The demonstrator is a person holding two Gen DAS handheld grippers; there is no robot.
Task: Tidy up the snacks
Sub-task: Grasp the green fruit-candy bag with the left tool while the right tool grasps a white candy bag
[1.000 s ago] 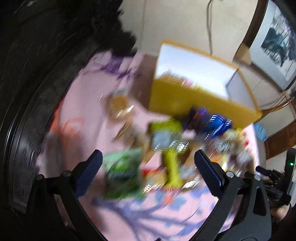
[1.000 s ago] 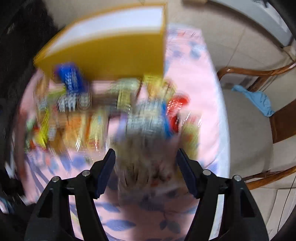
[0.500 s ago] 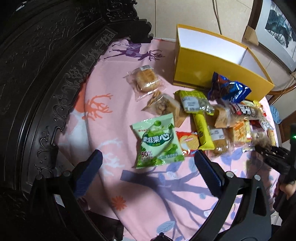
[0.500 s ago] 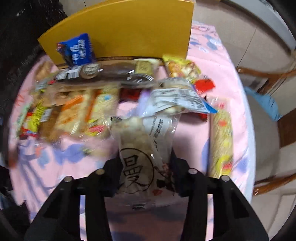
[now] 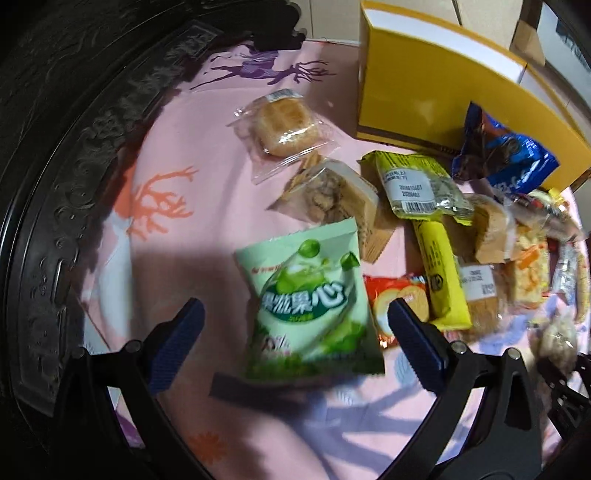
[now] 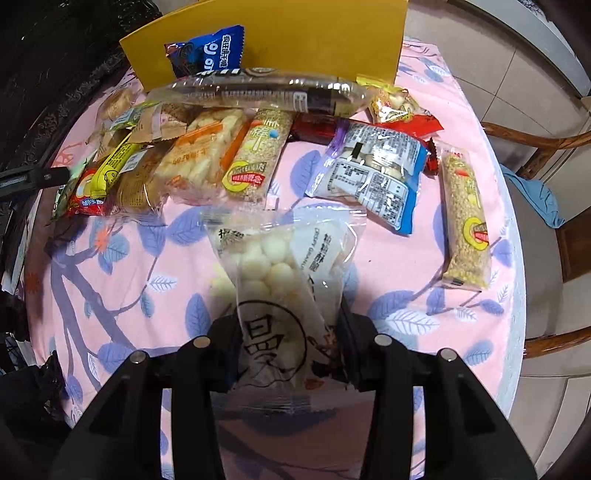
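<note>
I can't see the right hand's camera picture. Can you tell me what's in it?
The right gripper is shut on a clear bag of little white puffed balls above a pink leafy tablecloth. Behind it lies a row of snack packets in front of a yellow box.

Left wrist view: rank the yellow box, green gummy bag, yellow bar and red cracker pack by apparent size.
1. yellow box
2. green gummy bag, though nearness to the camera enlarges it
3. yellow bar
4. red cracker pack, partly covered, so unsure against the bar

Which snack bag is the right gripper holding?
The clear bag of little white balls, pinched between the right gripper fingers. All the other snacks lie loose on the pink tablecloth.
</note>
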